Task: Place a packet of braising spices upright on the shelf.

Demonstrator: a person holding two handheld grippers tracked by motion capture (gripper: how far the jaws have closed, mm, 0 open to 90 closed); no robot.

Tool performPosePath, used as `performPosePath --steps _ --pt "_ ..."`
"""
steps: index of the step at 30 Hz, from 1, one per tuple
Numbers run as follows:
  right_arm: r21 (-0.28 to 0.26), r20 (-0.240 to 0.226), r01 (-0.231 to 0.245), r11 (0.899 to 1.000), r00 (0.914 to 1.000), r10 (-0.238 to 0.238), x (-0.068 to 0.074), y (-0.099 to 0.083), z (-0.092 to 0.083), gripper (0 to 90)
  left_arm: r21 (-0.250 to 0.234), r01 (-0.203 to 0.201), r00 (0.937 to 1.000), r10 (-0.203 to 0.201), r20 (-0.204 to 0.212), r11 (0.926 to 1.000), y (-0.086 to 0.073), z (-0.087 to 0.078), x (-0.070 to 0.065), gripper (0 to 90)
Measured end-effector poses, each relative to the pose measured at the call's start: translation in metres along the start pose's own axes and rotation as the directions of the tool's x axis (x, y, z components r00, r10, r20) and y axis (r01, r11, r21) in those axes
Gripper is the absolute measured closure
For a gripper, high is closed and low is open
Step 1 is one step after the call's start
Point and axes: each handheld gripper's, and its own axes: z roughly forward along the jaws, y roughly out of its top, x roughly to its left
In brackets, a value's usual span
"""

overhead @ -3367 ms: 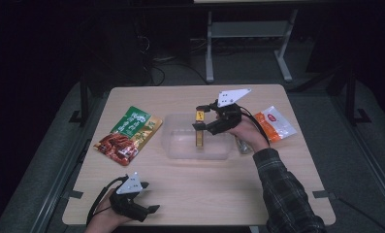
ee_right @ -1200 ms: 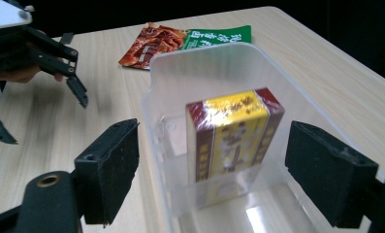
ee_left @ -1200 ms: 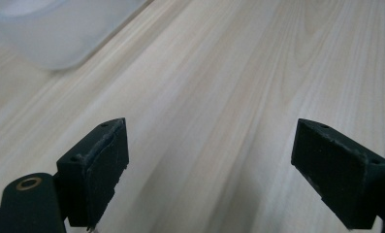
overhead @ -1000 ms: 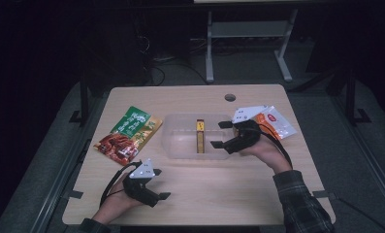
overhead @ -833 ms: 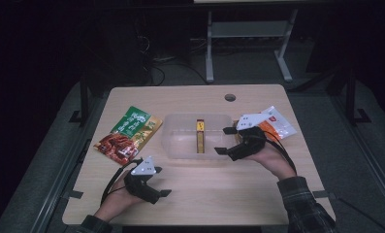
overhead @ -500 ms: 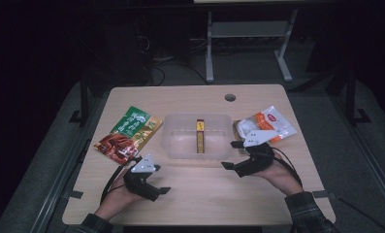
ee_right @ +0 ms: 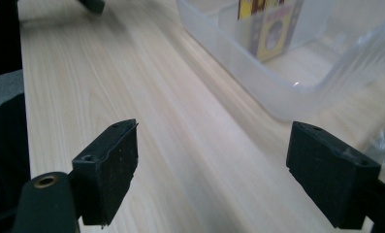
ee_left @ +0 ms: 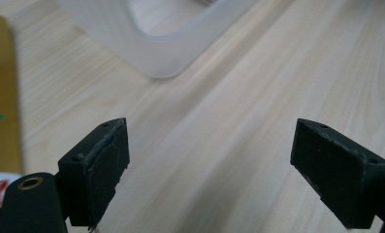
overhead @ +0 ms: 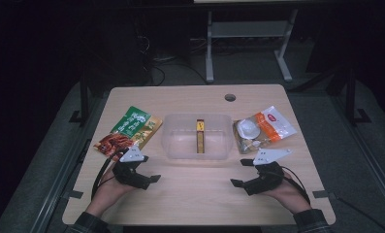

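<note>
A clear plastic container (overhead: 173, 145) sits mid-table with a yellow and brown box (overhead: 200, 136) upright inside it. My left gripper (overhead: 149, 172) rests low near the table's front left, jaws open with bare wood between them (ee_left: 209, 170); the container's corner (ee_left: 170, 53) lies just ahead. My right gripper (overhead: 239, 173) is at the front right, open and holding nothing (ee_right: 212, 174). It looks along the table past the container (ee_right: 277, 82) and the box (ee_right: 272, 26) inside it.
A green and red snack packet (overhead: 129, 131) lies left of the container, its gold edge (ee_left: 1, 97) beside my left jaw. A white and orange packet (overhead: 263, 128) lies to the container's right. A round cable hole (overhead: 230, 97) is at the table's far edge.
The right gripper, which earlier held the box over the container, has drawn back from the container's right side to the near edge and lowered. The left gripper has edged slightly toward the container.
</note>
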Motion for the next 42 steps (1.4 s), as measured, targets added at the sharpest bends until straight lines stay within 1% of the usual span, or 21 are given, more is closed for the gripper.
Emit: performPosePath --steps 5,9,10,13,15,17,21,22,25,26,27,29,30,33,34,35,36,38,40,41,42 --pt "0.035 0.005 -0.025 0.999 0.9997 0.025 0.003 -0.015 -0.001 17.5 -0.012 0.035 0.9988 -0.036 -0.034 0.9993 0.003 -0.008 0.014 13.3" --pt "0.045 0.015 -0.048 0.998 0.9988 0.047 0.005 -0.022 -0.005 17.1 -0.005 0.045 0.9973 -0.045 -0.057 0.999 0.004 -0.012 0.023 13.3" --pt "0.047 0.019 -0.05 0.998 0.9986 0.05 0.006 -0.023 -0.006 17.0 -0.012 0.05 0.9968 -0.051 -0.062 0.9987 0.005 -0.013 0.026 13.3" --pt "0.048 0.022 -0.058 0.997 0.9981 0.057 0.007 -0.028 -0.01 16.8 -0.025 0.057 0.9948 -0.059 -0.084 0.9981 0.006 -0.018 0.036 13.4" --pt "0.053 0.023 -0.064 0.997 0.9977 0.063 0.008 -0.03 -0.011 16.8 -0.028 0.076 0.9924 -0.078 -0.095 0.9967 0.007 -0.02 0.043 13.5" --pt "0.064 0.022 -0.063 0.996 0.9979 0.061 0.008 -0.032 -0.011 16.8 -0.024 0.084 0.9898 -0.086 -0.113 0.9962 0.008 -0.022 0.052 13.5" --pt "0.074 0.024 -0.058 0.996 0.9981 0.056 0.007 -0.031 -0.009 16.8 -0.014 0.077 0.986 -0.078 -0.147 0.9969 0.011 -0.024 0.066 13.3" --pt "0.074 0.023 -0.058 0.996 0.9981 0.056 0.007 -0.031 -0.008 16.8 -0.014 0.076 0.9845 -0.077 -0.157 0.997 0.011 -0.024 0.07 13.3" --pt "0.081 0.02 -0.055 0.995 0.9984 0.053 0.008 -0.031 -0.006 16.8 -0.037 0.097 0.979 -0.102 -0.177 0.9946 0.009 -0.025 0.082 13.2" --pt "0.083 0.02 -0.055 0.995 0.9984 0.054 0.008 -0.031 -0.006 16.8 -0.032 0.109 0.9773 -0.113 -0.179 0.9935 0.008 -0.025 0.085 13.2" --pt "0.085 0.018 -0.054 0.995 0.9984 0.053 0.008 -0.031 -0.006 16.8 -0.017 0.106 0.9765 -0.107 -0.187 0.9943 0.006 -0.025 0.09 13.0" --pt "0.088 0.017 -0.05 0.995 0.9987 0.049 0.008 -0.031 -0.006 16.8 0.002 0.108 0.9708 -0.105 -0.215 0.9941 0.003 -0.024 0.097 12.9" --pt "0.087 0.018 -0.046 0.995 0.9988 0.045 0.008 -0.03 -0.005 16.8 0.001 0.115 0.9686 -0.112 -0.222 0.9933 0.002 -0.024 0.101 12.9" --pt "0.085 0.017 -0.048 0.995 0.9988 0.046 0.007 -0.03 -0.005 16.8 -0.008 0.125 0.9634 -0.123 -0.238 0.9921 0.001 -0.025 0.115 12.9" --pt "0.085 0.017 -0.048 0.995 0.9988 0.047 0.007 -0.03 -0.005 16.8 -0.023 0.134 0.9612 -0.135 -0.24 0.9908 0.0 -0.024 0.119 12.9" --pt "0.085 0.017 -0.047 0.995 0.9988 0.046 0.007 -0.03 -0.005 16.8 -0.034 0.145 0.9608 -0.148 -0.234 0.9889 -0.001 -0.023 0.123 12.9" --pt "0.085 0.015 -0.049 0.995 0.9987 0.048 0.007 -0.03 -0.004 16.8 -0.02 0.158 0.9588 -0.159 -0.236 0.9872 -0.002 -0.021 0.128 12.9" --pt "0.086 0.013 -0.044 0.995 0.999 0.044 0.007 -0.03 -0.004 16.8 0.011 0.158 0.955 -0.15 -0.256 0.9874 -0.004 -0.017 0.137 12.7" --pt "0.088 0.011 -0.046 0.995 0.9989 0.045 0.007 -0.03 -0.004 16.8 0.001 0.169 0.9493 -0.163 -0.269 0.9856 -0.006 -0.013 0.146 12.7" --pt "0.087 0.011 -0.046 0.995 0.9989 0.046 0.007 -0.029 -0.004 16.8 0.003 0.164 0.9482 -0.156 -0.277 0.9865 -0.007 -0.013 0.15 12.7" --pt "0.085 0.011 -0.047 0.995 0.9989 0.046 0.007 -0.029 -0.004 16.8 0.002 0.167 0.9451 -0.16 -0.285 0.9859 -0.007 -0.012 0.154 12.7"
